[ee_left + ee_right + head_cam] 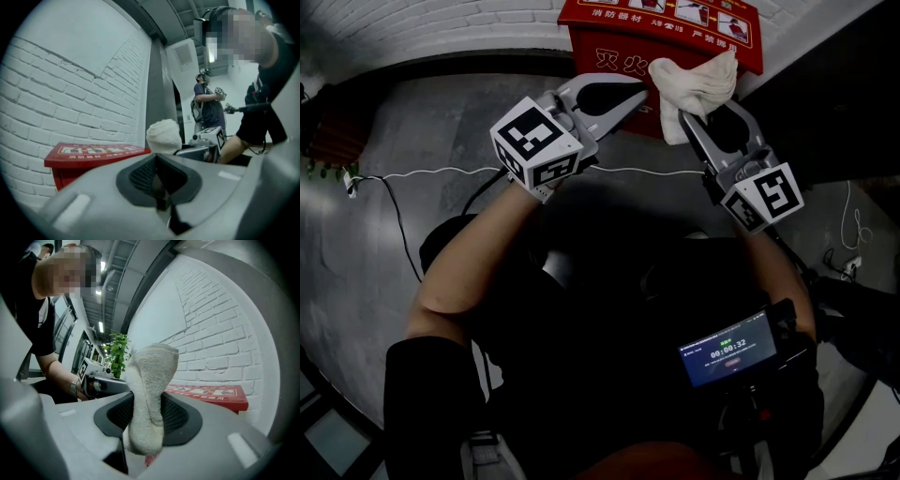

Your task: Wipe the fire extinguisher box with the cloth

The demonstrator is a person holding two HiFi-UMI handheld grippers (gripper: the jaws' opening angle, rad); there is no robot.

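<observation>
The right tongs (682, 112) clamp the cloth (703, 80); left tongs (642, 92) closed.

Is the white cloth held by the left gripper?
No, the cloth is pinched between the right gripper's jaws; the left gripper holds nothing.

Camera placement
Head view looks steeply down on the fire extinguisher box (614, 52); both gripper views, low beside it, share its top.
</observation>
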